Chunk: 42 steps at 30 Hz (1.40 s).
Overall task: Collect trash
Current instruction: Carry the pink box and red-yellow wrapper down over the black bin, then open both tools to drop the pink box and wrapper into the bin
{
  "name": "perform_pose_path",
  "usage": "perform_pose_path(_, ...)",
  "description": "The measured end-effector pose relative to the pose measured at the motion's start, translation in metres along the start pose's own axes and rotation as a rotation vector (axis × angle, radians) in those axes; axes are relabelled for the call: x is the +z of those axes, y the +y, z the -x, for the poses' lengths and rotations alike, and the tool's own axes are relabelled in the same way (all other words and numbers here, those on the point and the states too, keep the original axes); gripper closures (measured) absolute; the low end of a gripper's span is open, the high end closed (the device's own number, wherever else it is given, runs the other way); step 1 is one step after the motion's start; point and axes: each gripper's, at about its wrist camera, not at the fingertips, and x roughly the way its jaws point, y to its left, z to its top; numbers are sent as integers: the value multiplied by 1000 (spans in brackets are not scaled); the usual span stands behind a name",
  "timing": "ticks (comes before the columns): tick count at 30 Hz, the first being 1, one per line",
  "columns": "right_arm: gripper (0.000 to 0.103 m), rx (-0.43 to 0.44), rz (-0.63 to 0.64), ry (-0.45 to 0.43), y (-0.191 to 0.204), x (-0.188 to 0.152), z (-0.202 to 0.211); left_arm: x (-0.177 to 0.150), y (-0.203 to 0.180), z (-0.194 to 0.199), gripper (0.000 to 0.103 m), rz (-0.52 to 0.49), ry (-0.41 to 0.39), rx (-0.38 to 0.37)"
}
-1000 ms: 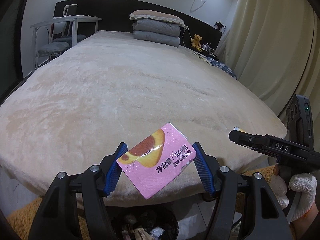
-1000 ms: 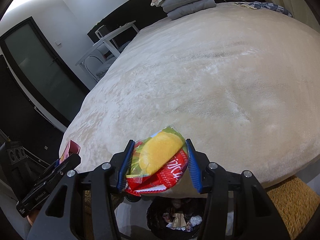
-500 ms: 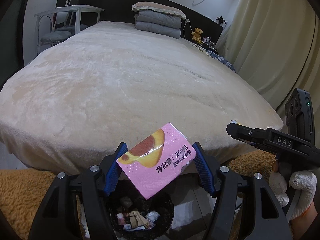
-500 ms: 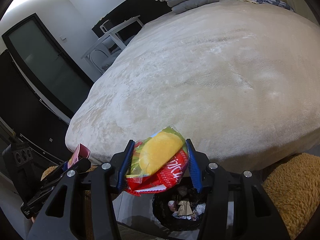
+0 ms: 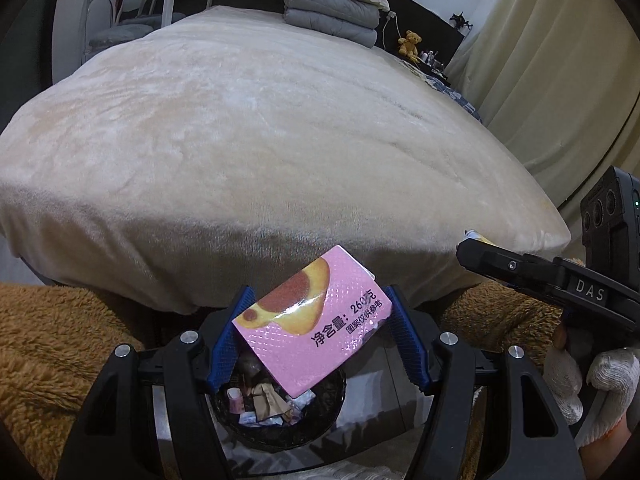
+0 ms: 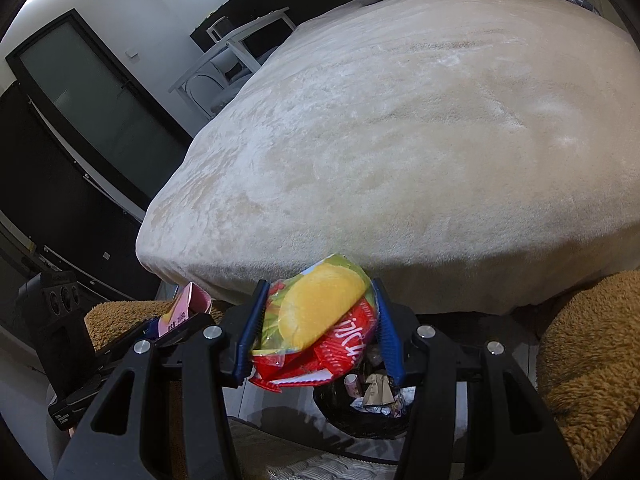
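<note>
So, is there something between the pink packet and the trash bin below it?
Nothing visible. The pink packet, held by the left gripper, hangs over the open trash bin, with only air between.

Beige-blanketed bed (image 5: 256, 128); folded grey bedding (image 5: 332, 20) at its head

Each gripper is showing matte black angular arms dotted with round silver screws, and its fingers (image 5: 408, 340) are wearing ribbed blue pads. The right gripper (image 5: 528, 276) is carrying white "DAS" lettering and a boxy black camera block with round lenses and a green light. The person's right hand (image 5: 580, 384) is wearing a white knitted glove.
</note>
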Motion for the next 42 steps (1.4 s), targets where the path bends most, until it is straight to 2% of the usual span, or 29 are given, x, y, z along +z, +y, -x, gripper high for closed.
perform_pose_path(3,52,-2,-16,42,-1,-6,-9,-7,8,-11,39,37,65,13)
perform_pose_path(6,52,6,-50,89,-4,-12,-18,-15,16,-23,39,86,128,-8)
perform_pose_path(13,52,31,-126,200,-12,-25,-40,-29,21,-43,39,134,229,-18)
perform_pose_path(21,52,32,-186,266,-18,-30,-57,-36,28,-61,38,186,323,-13)
perform_pose_path(26,52,30,-192,275,-18,-30,-62,-39,30,-64,38,197,343,0)
perform_pose_path(31,51,42,-227,276,-23,-30,-63,-39,28,-64,37,216,349,-20)
perform_pose_path(32,49,51,-240,272,-25,-30,-63,-39,30,-64,36,219,350,-25)
perform_pose_path(34,30,57,-270,252,-28,-29,-62,-39,31,-62,23,226,341,-21)
perform_pose_path(42,29,63,-291,215,-32,-26,-53,-35,37,-57,22,237,308,-16)
